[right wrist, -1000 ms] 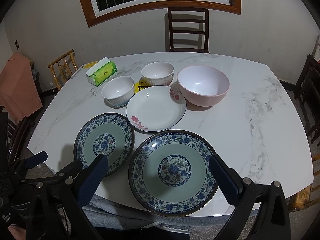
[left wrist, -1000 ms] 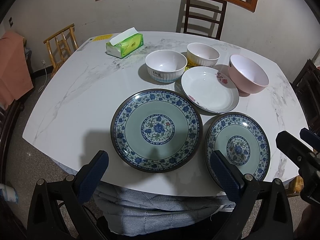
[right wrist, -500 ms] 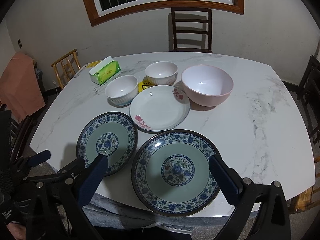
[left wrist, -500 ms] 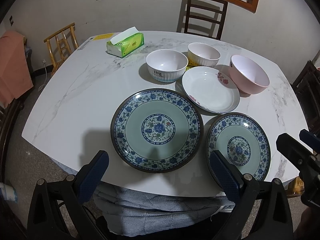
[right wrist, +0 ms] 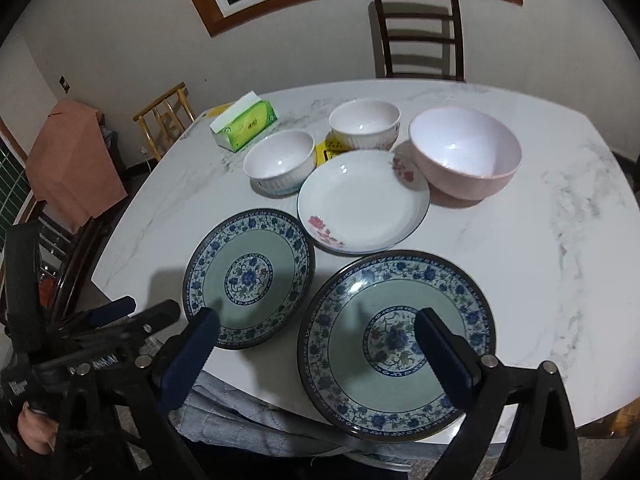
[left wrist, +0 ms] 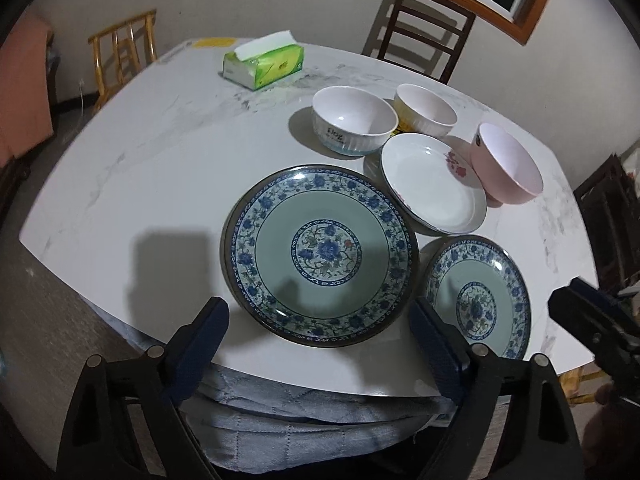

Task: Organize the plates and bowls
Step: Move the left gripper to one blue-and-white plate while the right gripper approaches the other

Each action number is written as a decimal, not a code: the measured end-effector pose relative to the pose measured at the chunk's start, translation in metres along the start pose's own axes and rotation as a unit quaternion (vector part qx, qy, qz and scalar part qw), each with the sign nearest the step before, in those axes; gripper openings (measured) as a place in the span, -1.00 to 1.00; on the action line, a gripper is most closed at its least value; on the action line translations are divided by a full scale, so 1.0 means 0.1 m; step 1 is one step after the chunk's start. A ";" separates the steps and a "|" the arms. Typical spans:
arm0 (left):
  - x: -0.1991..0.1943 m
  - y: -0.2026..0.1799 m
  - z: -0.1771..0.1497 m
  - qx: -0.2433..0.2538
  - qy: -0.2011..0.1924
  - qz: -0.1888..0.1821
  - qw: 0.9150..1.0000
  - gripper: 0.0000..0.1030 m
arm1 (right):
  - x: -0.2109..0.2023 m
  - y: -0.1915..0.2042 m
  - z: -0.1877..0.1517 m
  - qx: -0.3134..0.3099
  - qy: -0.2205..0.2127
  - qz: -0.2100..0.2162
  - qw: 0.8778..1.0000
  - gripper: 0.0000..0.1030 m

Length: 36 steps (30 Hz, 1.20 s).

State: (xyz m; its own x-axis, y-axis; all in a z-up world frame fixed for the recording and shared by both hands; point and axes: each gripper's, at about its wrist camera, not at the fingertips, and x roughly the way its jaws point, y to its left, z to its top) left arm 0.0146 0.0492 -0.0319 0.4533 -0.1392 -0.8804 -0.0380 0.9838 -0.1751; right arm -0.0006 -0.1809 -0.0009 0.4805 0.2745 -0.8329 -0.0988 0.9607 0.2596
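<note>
The left gripper (left wrist: pixel 316 334) is held low at the near edge of the white marble table (left wrist: pixel 160 184), tipped a little to one side, with its two blue-padded fingers (left wrist: pixel 200 340) spread wide and nothing between them. It points at the blue-and-green flowered plate on the left (left wrist: pixel 320 256), which lies flat near the table edge. The right gripper (right wrist: pixel 316 346) is held low at the same edge, and its fingers (right wrist: pixel 444 348) are spread wide too, holding nothing. One finger hangs over the blue-and-green flowered plate on the right (right wrist: pixel 394 344) without clearly touching it. The two flowered plates lie side by side, very close. Just behind them sits a white shallow plate with pink flowers (right wrist: pixel 362 200). Behind that plate stand a white ribbed bowl with a blue base (right wrist: pixel 280 160), a cream ribbed bowl (right wrist: pixel 366 124) and a big pink bowl (right wrist: pixel 466 152). The pink bowl is just beside the white plate. A green tissue box (left wrist: pixel 264 64) rests farther back on the table, well apart from the dishes. A dark wooden chair (right wrist: pixel 418 36) stands behind the table.
</note>
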 end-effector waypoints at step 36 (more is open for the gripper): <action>0.69 1.12 0.21 -0.144 0.067 -0.112 0.981 -0.29 | 1.34 -0.01 0.45 -0.009 0.120 0.075 0.990 -0.47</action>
State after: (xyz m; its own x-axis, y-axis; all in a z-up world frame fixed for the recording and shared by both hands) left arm 0.0603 0.1522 -0.1025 0.3583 -0.3818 -0.8520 -0.2090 0.8566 -0.4717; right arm 0.1030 -0.1469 -0.0906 0.2382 0.4143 -0.8784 -0.1691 0.9083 0.3826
